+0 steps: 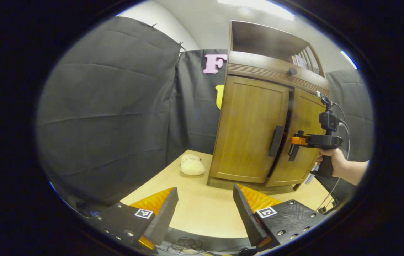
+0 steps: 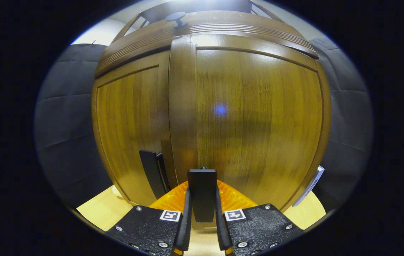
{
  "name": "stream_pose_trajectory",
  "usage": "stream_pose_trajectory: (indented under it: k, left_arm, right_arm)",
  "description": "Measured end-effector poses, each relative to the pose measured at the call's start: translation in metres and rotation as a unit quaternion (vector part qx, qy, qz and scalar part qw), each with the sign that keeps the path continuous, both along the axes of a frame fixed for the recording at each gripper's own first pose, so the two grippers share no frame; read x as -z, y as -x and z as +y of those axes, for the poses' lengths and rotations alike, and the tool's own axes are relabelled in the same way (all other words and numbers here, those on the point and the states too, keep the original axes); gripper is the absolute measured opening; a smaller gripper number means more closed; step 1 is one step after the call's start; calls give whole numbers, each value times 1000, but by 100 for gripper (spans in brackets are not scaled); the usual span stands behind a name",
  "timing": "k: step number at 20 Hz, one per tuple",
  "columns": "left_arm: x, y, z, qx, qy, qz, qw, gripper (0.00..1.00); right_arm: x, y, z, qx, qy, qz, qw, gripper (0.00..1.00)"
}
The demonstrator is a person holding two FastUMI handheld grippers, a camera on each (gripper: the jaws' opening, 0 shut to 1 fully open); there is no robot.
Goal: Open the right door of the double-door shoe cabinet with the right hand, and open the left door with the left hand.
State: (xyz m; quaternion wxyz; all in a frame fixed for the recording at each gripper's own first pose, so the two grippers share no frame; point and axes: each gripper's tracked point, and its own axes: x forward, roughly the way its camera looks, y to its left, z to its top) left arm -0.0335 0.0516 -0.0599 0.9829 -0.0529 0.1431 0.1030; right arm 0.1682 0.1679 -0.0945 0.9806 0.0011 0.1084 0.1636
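The wooden shoe cabinet (image 1: 259, 67) stands on the far side of a table. Its left door (image 1: 248, 128) is closed and carries a dark vertical handle (image 1: 276, 140). The right door (image 1: 303, 142) looks slightly ajar, with a dark gap between the doors. A hand holds my right gripper (image 1: 296, 140) at that door's handle. In the right gripper view, the right gripper (image 2: 202, 199) is shut on the right door's dark handle (image 2: 202, 188), with the right door (image 2: 259, 117) close in front and the left door's handle (image 2: 152, 172) to the side. My left gripper (image 1: 205, 190) hangs open over the table, well short of the cabinet.
A pale plush object (image 1: 192, 165) lies on the light table (image 1: 202, 213) left of the cabinet. A round knob (image 1: 292, 71) sits on the drawer above the doors. A white object (image 2: 310, 186) leans at the cabinet's right corner. Cables (image 1: 186, 244) lie below the table's near edge.
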Motion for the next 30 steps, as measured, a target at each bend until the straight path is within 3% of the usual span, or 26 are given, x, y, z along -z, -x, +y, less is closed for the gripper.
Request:
stream_pose_trajectory:
  k: [7,8,10,12,14,15,16,19,30]
  left_arm:
    - [0,-6,-8,33,-10,-6,999,89]
    - [0,-6,-7,39,-11,-5,999,83]
    - [0,-13,-8,52,-15,-5,999,83]
    - [1,-23,-14,66,-19,-3,998,94]
    - [0,-29,-21,83,-23,-6,996,94]
    - [0,-32,-24,91,-25,-7,996,83]
    - [1,-36,-27,99,-25,-7,995,83]
    - [8,-60,-40,124,-21,-8,992,95]
    - [20,-151,-119,196,-6,-6,981,91]
  right_arm:
    - [-6,44,-25,13,-9,-6,1000,31]
    - [-6,49,-30,15,-10,-5,1000,29]
    - [-6,59,-39,19,-9,-4,1000,31]
    - [-5,61,-39,23,-12,-1,1000,30]
    - [-5,65,-43,26,-12,0,1000,29]
    - [-4,67,-44,27,-11,0,1000,29]
    - [-3,70,-45,29,-10,1,1000,28]
    - [-3,82,-56,35,-6,5,999,29]
    - [-5,121,-108,66,-4,13,998,23]
